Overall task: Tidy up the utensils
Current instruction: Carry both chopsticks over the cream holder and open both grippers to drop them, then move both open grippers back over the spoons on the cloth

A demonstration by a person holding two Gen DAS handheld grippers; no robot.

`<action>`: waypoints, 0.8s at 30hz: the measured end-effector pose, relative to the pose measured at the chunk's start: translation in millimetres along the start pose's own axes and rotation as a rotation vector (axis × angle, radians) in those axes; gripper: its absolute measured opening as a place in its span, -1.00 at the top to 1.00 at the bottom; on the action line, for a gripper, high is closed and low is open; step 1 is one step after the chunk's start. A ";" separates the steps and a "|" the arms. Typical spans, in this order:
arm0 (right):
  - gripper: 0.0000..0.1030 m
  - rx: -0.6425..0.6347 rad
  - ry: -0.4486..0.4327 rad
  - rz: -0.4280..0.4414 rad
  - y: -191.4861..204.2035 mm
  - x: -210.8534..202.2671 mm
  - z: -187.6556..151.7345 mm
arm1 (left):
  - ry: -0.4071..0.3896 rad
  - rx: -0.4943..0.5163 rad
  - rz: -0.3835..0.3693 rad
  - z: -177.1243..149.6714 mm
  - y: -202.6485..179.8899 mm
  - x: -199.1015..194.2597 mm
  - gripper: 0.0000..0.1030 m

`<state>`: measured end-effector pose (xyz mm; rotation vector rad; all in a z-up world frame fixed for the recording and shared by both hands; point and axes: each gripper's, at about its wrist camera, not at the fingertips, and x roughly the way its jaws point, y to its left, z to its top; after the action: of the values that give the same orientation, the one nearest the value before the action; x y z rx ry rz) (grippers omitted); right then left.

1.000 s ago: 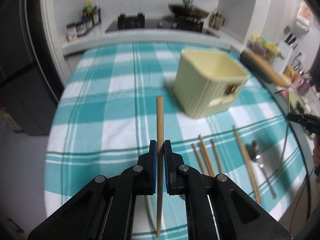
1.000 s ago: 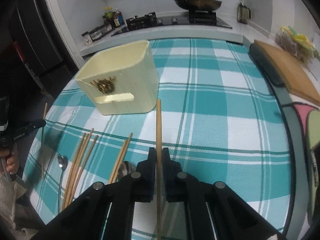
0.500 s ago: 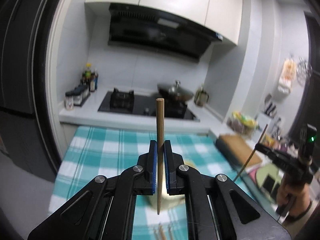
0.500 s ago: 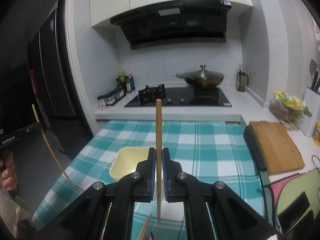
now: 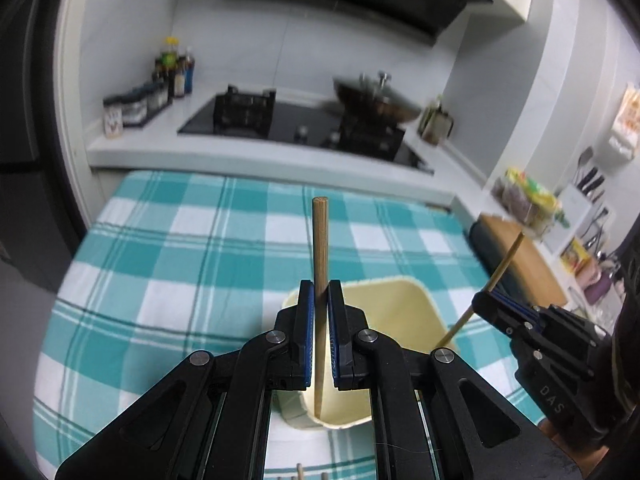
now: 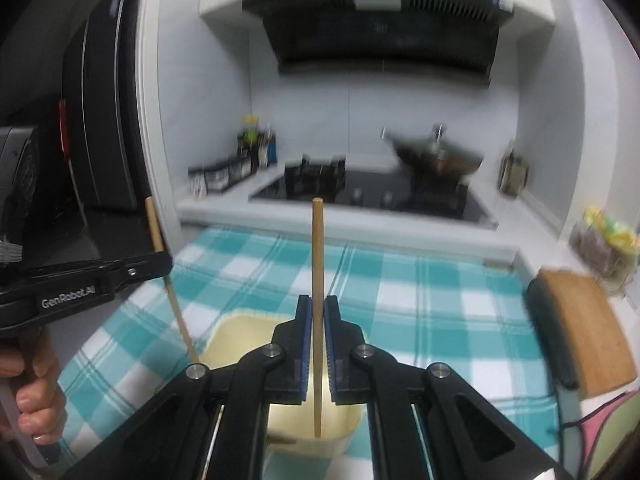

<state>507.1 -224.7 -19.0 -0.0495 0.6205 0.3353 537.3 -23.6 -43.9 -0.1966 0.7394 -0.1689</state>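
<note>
We saw the counter (image 5: 168, 248) under a soft teal-and-white checked cloth, one broad flat surface. On it stood one cream plastic bin (image 5: 404, 312), squarish with rounded corners and open on top; a second earlier we had looked down on its ribbed side, and now we looked into its mouth from above.

Two black grippers were in view. The left gripper (image 5: 321, 304) had its fingers (image 5: 306, 320), lined with blue ribbed pads, pressed onto one round wooden chopstick (image 5: 320, 264), upright, its lower tip over the bin's opening. The right gripper (image 6: 317, 320) pinched a second thin wooden chopstick (image 6: 317, 280) the same way, its tip likewise hanging over the bin. In the left view the right gripper's chopstick slanted down to the bin's rim.

Both sticks had been carried from beside the loose chopsticks lying on the cloth. Only two or three stubs of those chopsticks (image 5: 298, 476) showed at the bottom edge now.
</note>
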 end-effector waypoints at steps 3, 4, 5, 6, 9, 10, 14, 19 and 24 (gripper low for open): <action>0.86 0.047 0.107 0.036 -8.4 24.8 -10.1 | 0.052 0.025 0.022 -10.5 -4.7 17.0 0.87; 0.84 0.061 0.133 0.042 -11.1 29.0 -13.2 | 0.058 0.024 0.031 -14.1 -4.8 17.8 0.82; 0.84 0.070 0.152 0.039 -13.0 30.8 -14.7 | 0.064 0.021 0.024 -17.4 -4.5 15.4 0.57; 0.71 0.077 0.158 0.036 -13.5 30.3 -18.8 | 0.063 0.019 0.012 -20.6 -4.0 10.5 0.22; 0.31 0.115 0.119 0.064 -21.4 5.3 -27.9 | 0.019 0.053 -0.008 -36.6 2.2 -21.4 -0.19; 0.30 0.126 0.108 0.071 -25.0 -6.1 -32.6 | 0.013 0.081 -0.006 -45.8 5.4 -34.9 -0.20; 0.23 0.131 0.089 0.053 -37.5 -47.2 -67.8 | 0.012 0.157 0.041 -99.3 29.9 -82.7 -0.57; 0.07 0.089 0.146 -0.070 -53.9 -84.5 -156.7 | 0.080 0.090 0.143 -185.9 87.1 -104.5 -0.64; 0.07 0.111 0.272 -0.169 -67.7 -92.1 -250.8 | 0.154 -0.013 0.252 -251.3 129.0 -91.1 -0.64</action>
<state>317.9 -352.1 -173.7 -0.0414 0.8978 0.1302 310.4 91.8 -196.6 -0.1019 0.9113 0.0611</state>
